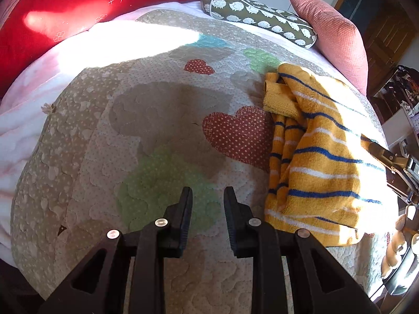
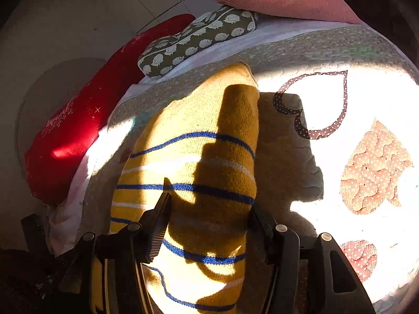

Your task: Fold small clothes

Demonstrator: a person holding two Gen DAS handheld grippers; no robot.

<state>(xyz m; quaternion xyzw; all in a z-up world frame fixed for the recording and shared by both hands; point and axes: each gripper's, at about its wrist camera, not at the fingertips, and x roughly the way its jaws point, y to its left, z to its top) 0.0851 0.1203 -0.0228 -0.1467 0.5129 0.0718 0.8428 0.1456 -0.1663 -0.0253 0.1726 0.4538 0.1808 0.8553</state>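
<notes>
A yellow knit garment with blue and white stripes lies crumpled on the right side of a quilted bed cover; one sleeve is bunched at its upper left. My left gripper hovers over bare quilt to the left of the garment, open with a narrow gap and nothing between its fingers. In the right wrist view the garment fills the middle, partly in shadow. My right gripper stands open and wide just over it, with the cloth lying below and between the fingers. I see neither pad pressing on the cloth.
Along the far edge of the bed lie a red pillow, an olive hedgehog-print cushion and a pink cushion. The quilt has heart patches and bright sun patches. Furniture and clutter stand past the bed's right edge.
</notes>
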